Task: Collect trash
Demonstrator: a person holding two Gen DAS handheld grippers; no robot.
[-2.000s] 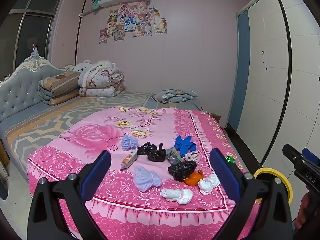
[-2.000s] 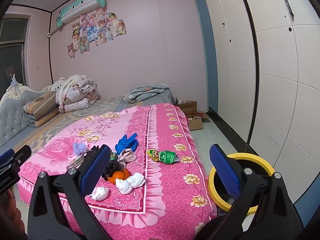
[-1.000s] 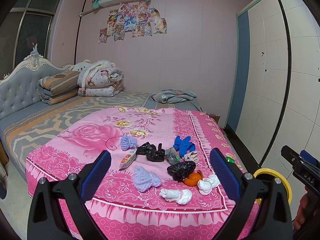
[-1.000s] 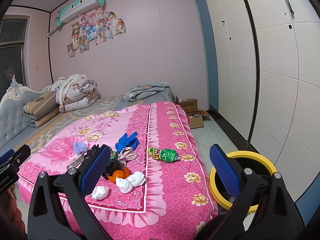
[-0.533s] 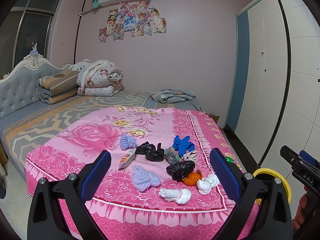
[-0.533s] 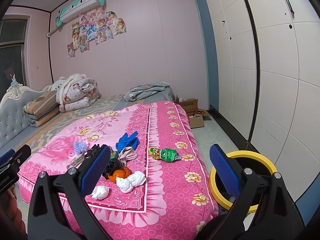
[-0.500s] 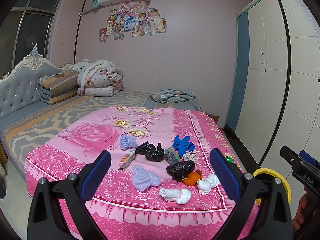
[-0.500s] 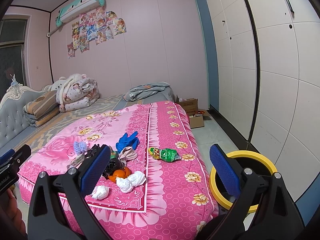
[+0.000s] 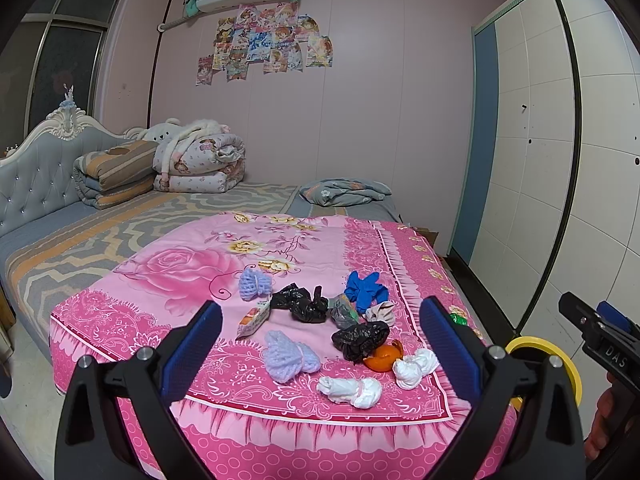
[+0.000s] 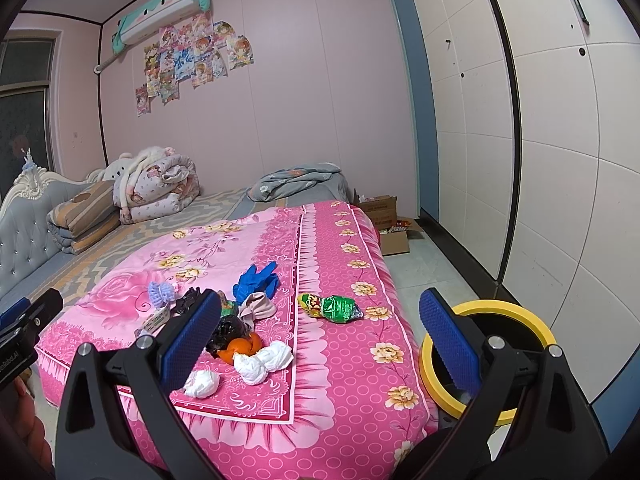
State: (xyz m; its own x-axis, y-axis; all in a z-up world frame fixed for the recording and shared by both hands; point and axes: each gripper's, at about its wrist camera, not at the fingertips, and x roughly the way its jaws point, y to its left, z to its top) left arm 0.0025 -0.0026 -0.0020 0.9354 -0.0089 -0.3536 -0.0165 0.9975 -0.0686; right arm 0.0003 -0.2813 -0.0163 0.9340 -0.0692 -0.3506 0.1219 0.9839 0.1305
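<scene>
Scattered trash lies on a pink floral bedspread (image 9: 188, 268): several black bags (image 9: 360, 338), purple nets (image 9: 286, 356), white wads (image 9: 350, 390), orange peel (image 9: 382, 360), a blue glove (image 9: 366, 286) and a snack box (image 9: 253, 319). A green wrapper (image 10: 332, 308) lies apart toward the bed's right side. A yellow-rimmed bin (image 10: 486, 350) stands on the floor right of the bed. My left gripper (image 9: 320, 344) and right gripper (image 10: 320, 334) both hover open and empty short of the bed's foot.
Folded quilts (image 9: 200, 162) and a grey pillow (image 9: 346, 192) rest at the far end of the bed. White wardrobe doors (image 10: 520, 140) line the right wall. Cardboard boxes (image 10: 390, 222) sit on the floor beyond the bed. A hand (image 9: 604, 424) holds the other gripper at right.
Both views have drifted only slightly; the bed and trash sit a touch lower and nearer. Both grippers stay open and nothing has been picked up.
</scene>
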